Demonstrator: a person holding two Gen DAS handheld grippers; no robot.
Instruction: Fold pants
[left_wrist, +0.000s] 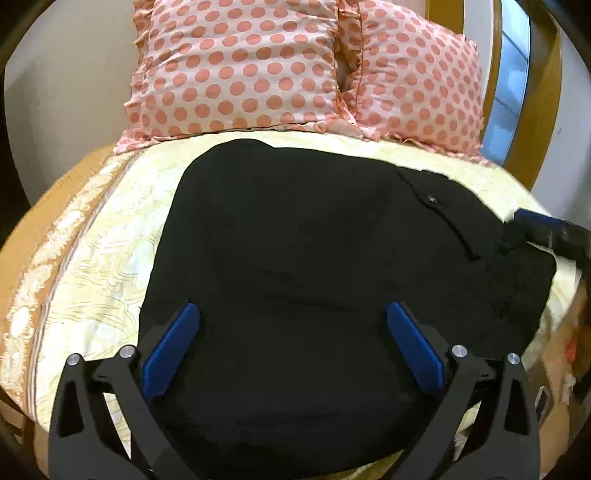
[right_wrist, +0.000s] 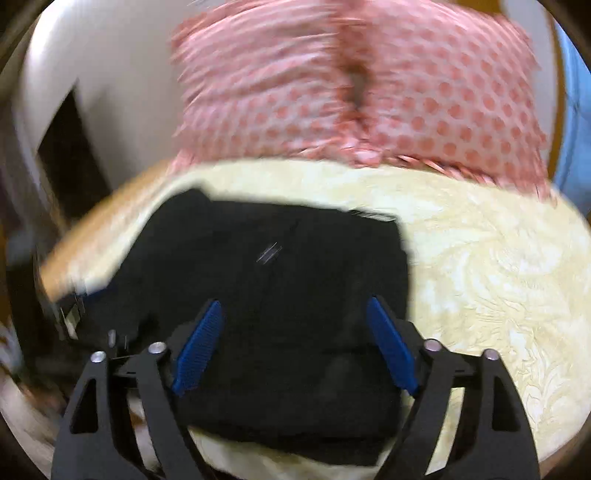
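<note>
The black pants (left_wrist: 295, 240) lie folded into a broad, compact bundle on the pale yellow bed (left_wrist: 110, 229), just below two polka-dot pillows (left_wrist: 236, 66). Left tongs (left_wrist: 291, 314) and right tongs (right_wrist: 293, 306) hover above the pants, both spread and gripping nothing.

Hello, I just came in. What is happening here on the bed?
A person with a two-finger gripper in each hand is folding black pants on a bed with a cream cover. The pants lie as a compact bundle in front of two dotted pink pillows. The left gripper and the right gripper are both open over the cloth and hold nothing. The right wrist view is blurred, so that hand seems to be moving.
</note>
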